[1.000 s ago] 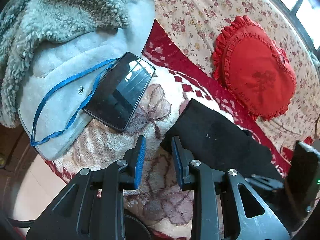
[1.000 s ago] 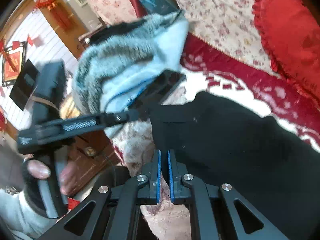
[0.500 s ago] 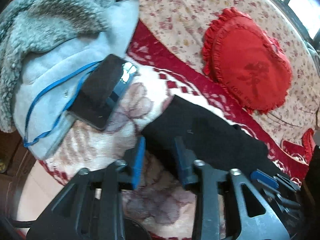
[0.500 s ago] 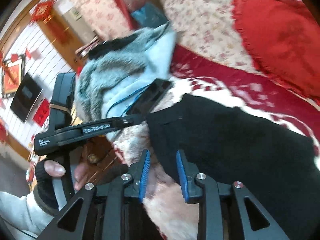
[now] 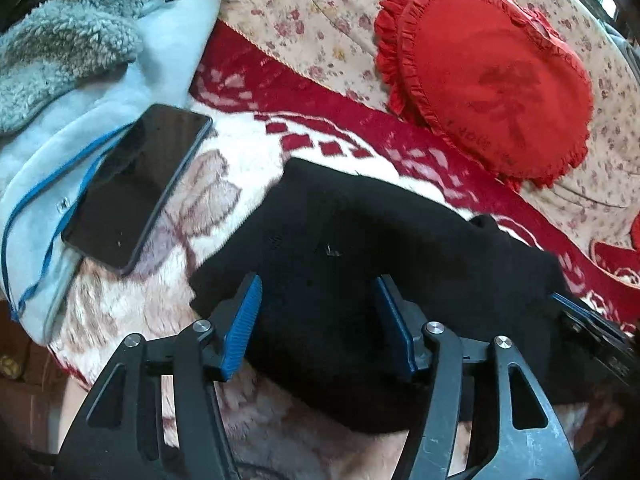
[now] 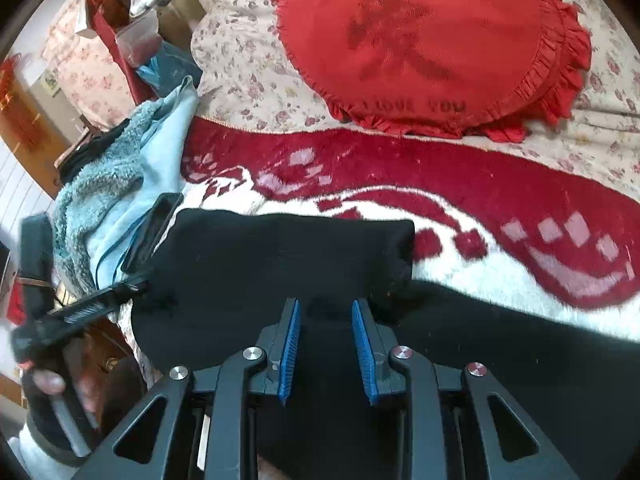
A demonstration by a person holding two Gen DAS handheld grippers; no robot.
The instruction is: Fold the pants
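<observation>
The black pants [image 5: 360, 264] lie folded into a compact block on a red and white blanket [image 5: 280, 152]; they also show in the right wrist view [image 6: 280, 256]. My left gripper [image 5: 316, 304] is open, its blue-padded fingers spread just over the pants' near left end. My right gripper [image 6: 326, 320] is open over the pants' near edge, with black cloth under and between the fingers. The left gripper also shows at the left of the right wrist view [image 6: 80, 312], held in a hand.
A black phone [image 5: 136, 188] with a blue lanyard lies on a light blue fleece jacket [image 5: 80, 92] left of the pants. A red heart-shaped cushion [image 5: 488, 72] rests on a floral bedspread [image 5: 312, 12] behind. The bed's edge is near at the left.
Both grippers have opened: the right was shut a second ago, the left has spread wider. Both have moved forward over the pants.
</observation>
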